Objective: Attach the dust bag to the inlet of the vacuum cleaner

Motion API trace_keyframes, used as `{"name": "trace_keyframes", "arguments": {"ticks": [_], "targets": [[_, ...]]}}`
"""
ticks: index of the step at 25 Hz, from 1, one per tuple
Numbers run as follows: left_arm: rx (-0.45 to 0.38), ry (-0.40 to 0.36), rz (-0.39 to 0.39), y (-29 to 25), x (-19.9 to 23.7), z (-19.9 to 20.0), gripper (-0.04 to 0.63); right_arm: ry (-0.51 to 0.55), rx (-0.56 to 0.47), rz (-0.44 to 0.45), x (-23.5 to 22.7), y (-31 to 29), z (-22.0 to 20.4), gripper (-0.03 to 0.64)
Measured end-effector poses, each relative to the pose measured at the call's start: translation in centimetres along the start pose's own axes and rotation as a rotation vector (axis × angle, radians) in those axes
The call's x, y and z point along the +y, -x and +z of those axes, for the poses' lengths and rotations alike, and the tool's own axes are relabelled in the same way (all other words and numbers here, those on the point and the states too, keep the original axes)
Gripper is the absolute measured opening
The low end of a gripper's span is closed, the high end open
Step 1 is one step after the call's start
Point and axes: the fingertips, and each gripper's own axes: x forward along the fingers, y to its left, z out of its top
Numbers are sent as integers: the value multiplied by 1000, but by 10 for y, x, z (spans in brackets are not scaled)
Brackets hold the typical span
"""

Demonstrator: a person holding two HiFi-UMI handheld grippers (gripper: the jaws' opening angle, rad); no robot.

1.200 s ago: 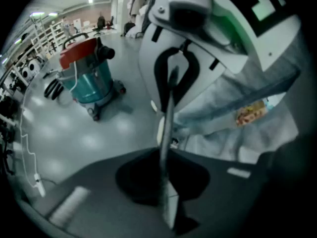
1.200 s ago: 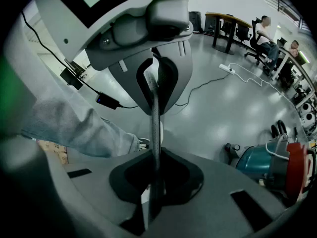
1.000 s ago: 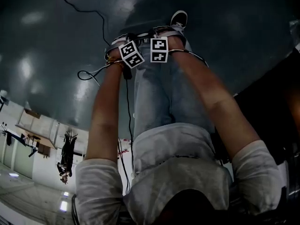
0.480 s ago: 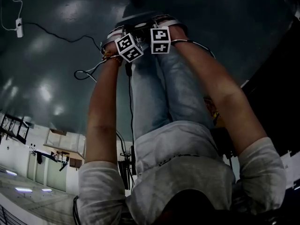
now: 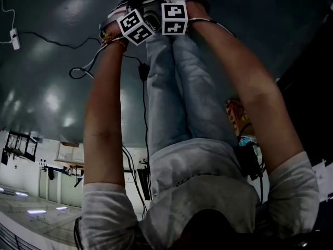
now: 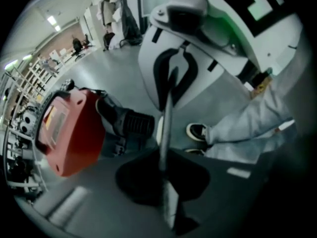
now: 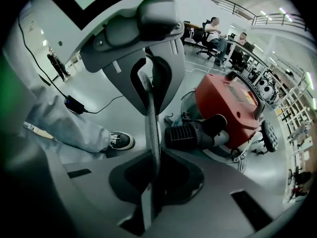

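Left gripper view: the left gripper (image 6: 169, 83) has its claw pressed together. It sits just right of the vacuum cleaner (image 6: 69, 133). The black ribbed inlet (image 6: 131, 127) sticks out sideways from the red top (long way across), pointing at the claw.

Right gripper view: the right gripper (image 7: 146, 83) has its claw pressed together too. It sits just left of the vacuum cleaner, and the inlet points left at it.

Head view: both grippers sit side by side below the person's arms (image 5: 101, 113).
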Motion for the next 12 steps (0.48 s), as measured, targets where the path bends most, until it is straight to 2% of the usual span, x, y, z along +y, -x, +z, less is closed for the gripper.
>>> {"name": "trace_keyframes", "arguments": {"ticks": [4, 9, 12], "targets": [[-16, 17, 30, -7, 23, 9, 28, -4, 1, -29, -25, -3, -6, 31], [17, -87, 58, -2, 28, 23, 31, -80, 16, -25, -24, -11, -21, 31], [12, -71, 42, -7, 31, 20, 35, -103, 27, -18, -28, -5, -18, 31]]}}
